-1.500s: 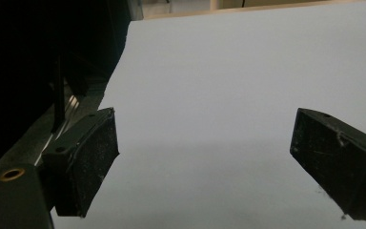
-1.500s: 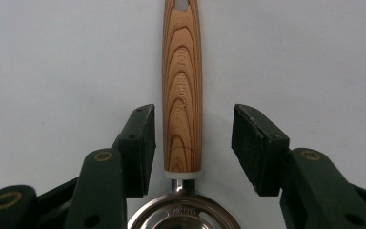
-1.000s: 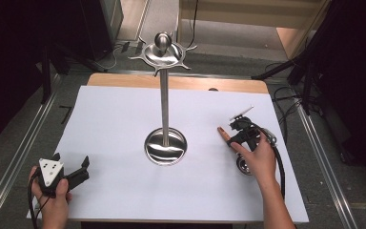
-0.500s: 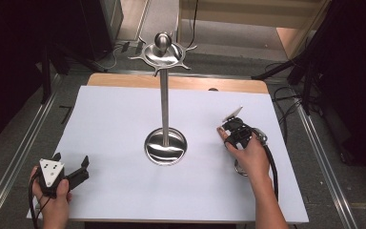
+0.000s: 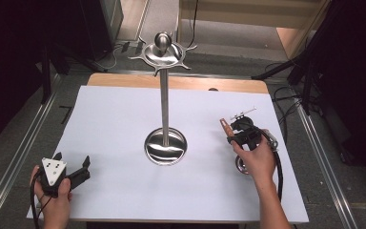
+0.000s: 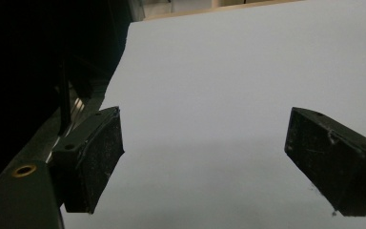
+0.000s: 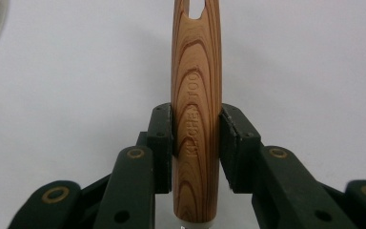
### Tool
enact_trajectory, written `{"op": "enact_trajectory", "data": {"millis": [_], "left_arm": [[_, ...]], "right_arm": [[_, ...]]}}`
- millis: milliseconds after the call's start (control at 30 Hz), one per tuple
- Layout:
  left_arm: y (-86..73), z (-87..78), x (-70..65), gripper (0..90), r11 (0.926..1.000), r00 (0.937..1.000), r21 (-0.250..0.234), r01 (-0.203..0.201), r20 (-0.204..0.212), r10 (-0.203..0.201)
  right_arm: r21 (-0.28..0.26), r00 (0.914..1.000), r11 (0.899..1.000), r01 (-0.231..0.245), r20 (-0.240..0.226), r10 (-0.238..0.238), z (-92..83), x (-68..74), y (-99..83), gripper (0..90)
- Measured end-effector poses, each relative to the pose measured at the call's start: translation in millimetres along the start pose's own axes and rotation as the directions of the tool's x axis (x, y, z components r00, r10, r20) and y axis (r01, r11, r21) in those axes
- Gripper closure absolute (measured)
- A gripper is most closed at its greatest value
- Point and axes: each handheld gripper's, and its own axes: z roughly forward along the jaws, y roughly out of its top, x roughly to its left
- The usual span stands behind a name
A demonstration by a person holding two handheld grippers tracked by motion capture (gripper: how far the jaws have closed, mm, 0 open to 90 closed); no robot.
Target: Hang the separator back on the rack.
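My right gripper [image 5: 240, 136] is shut on a wood-grain utensil handle [image 7: 196, 95] with lettering on it; the pads press it from both sides. In the high view the handle's tip [image 5: 225, 125] points up and left from the jaws, and the utensil's round metal end [image 5: 242, 165] shows under the hand near the white mat. A tall steel utensil stand [image 5: 165, 109], with a round base [image 5: 166, 147] and hooks around its top [image 5: 162, 53], rises at the mat's middle. My left gripper [image 5: 71, 162] rests open at the near left corner, with nothing between its jaws [image 6: 205, 152].
A white mat [image 5: 124, 119] covers the wooden table. Metal rails [image 5: 314, 143] run along both sides, and cables lie on the floor beyond the far edge. The left gripper sits close to the mat's left edge [image 6: 119, 71].
My right hand has lifted slightly and shifted a little to the left with the wooden handle in its jaws. The left hand has stayed put.
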Motion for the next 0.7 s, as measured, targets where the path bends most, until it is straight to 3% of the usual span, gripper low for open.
{"op": "enact_trajectory", "data": {"millis": [167, 200, 233, 267, 333, 467, 500, 533, 600, 633, 700], "left_arm": [[-0.3, -0.1, -0.1, 13.7, 1.0, 1.0, -0.006, 0.0, 0.0, 0.0], [-0.3, -0.2, 0.0, 13.7, 1.0, 1.0, -0.007, 0.0, 0.0, 0.0], [-0.3, -0.2, 0.0, 13.8, 1.0, 1.0, -0.007, 0.0, 0.0, 0.0], [-0.3, -0.1, 0.0, 13.7, 1.0, 1.0, -0.007, 0.001, 0.0, -0.001], [-0.3, -0.1, 0.0, 13.7, 1.0, 1.0, -0.006, 0.001, 0.0, -0.001], [-0.3, -0.3, 0.0, 13.8, 1.0, 1.0, -0.008, 0.001, 0.0, -0.001], [-0.3, -0.3, 0.0, 13.7, 1.0, 1.0, -0.008, 0.001, 0.0, -0.001], [-0.4, -0.3, 0.0, 13.7, 1.0, 1.0, -0.009, 0.001, 0.0, -0.001], [-0.4, -0.2, 0.1, 13.7, 1.0, 1.0, -0.009, 0.002, 0.001, -0.002], [-0.4, -0.2, 0.1, 13.8, 1.0, 1.0, -0.009, 0.002, 0.001, -0.002], [-0.3, -0.2, 0.5, 13.8, 1.0, 1.0, -0.008, 0.004, 0.002, -0.004]], "right_arm": [[-0.094, 0.9998, 0.995, -0.02, -0.006, 0.02, -16.3, 1.5, 0.0, 69.6], [-0.135, 0.9987, 0.99, -0.051, -0.015, 0.05, -19.9, -0.3, -0.9, 69.7], [-0.135, 0.9987, 0.99, -0.051, -0.015, 0.05, -19.9, -0.3, -0.9, 69.7], [-0.176, 0.9976, 0.982, -0.068, -0.028, 0.064, -23.7, -2.1, -2.1, 69.7], [-0.186, 0.9972, 0.98, -0.073, -0.031, 0.069, -25.2, -2.3, -2.5, 69.7], [-0.26, 0.9974, 0.963, -0.069, -0.038, 0.062, -36.0, 1.0, -3.7, 69.7], [-0.26, 0.9974, 0.963, -0.069, -0.038, 0.062, -36.0, 1.0, -3.7, 69.7], [-0.272, 0.9967, 0.959, -0.077, -0.045, 0.068, -38.4, 2.3, -3.7, 69.7], [-0.34, 0.9957, 0.936, -0.089, -0.053, 0.075, -46.3, 5.3, -5.4, 69.7], [-0.34, 0.9957, 0.936, -0.089, -0.053, 0.075, -46.3, 5.3, -5.4, 69.7], [-0.391, 0.9953, 0.916, -0.093, -0.06, 0.075, -51.4, 7.7, -6.6, 69.7]]}}
